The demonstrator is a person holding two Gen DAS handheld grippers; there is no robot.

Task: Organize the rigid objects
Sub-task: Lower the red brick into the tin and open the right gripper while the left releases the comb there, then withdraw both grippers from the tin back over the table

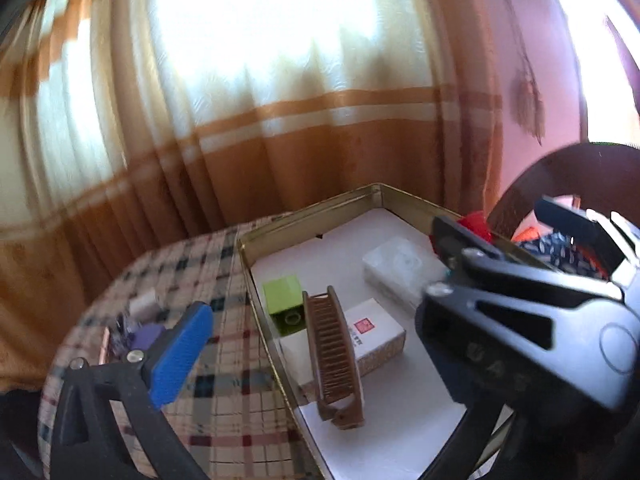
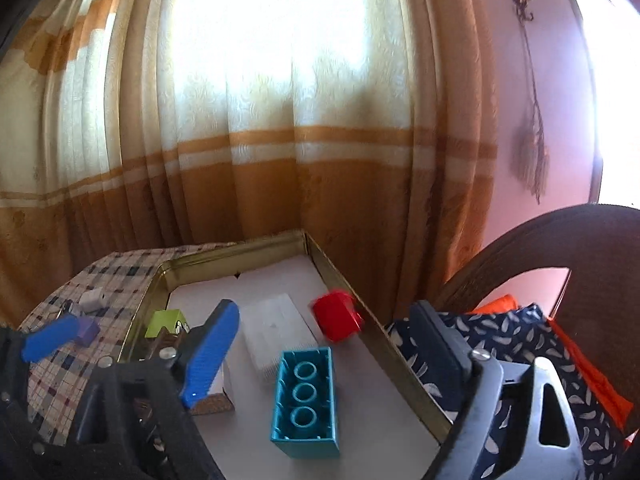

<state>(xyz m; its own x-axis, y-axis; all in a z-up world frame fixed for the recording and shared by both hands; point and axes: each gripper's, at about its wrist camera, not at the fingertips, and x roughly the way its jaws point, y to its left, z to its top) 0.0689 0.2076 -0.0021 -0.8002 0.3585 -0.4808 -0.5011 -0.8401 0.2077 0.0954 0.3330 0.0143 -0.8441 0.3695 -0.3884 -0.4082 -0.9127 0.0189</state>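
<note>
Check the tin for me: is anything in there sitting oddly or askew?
Yes. The brown comb is propped on its long edge, leaning across the white box rather than flat on the tin floor. The teal brick lies hollow side up. The red block looks motion-blurred by the tin's right wall.

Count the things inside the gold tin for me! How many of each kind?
Inside the gold metal tin:
Toy bricks: 3 (teal plastic brick, red plastic brick, lime-green plastic brick)
Boxes: 2 (clear plastic box, white cardboard box)
Brown wooden comb: 1
Total: 6
</note>
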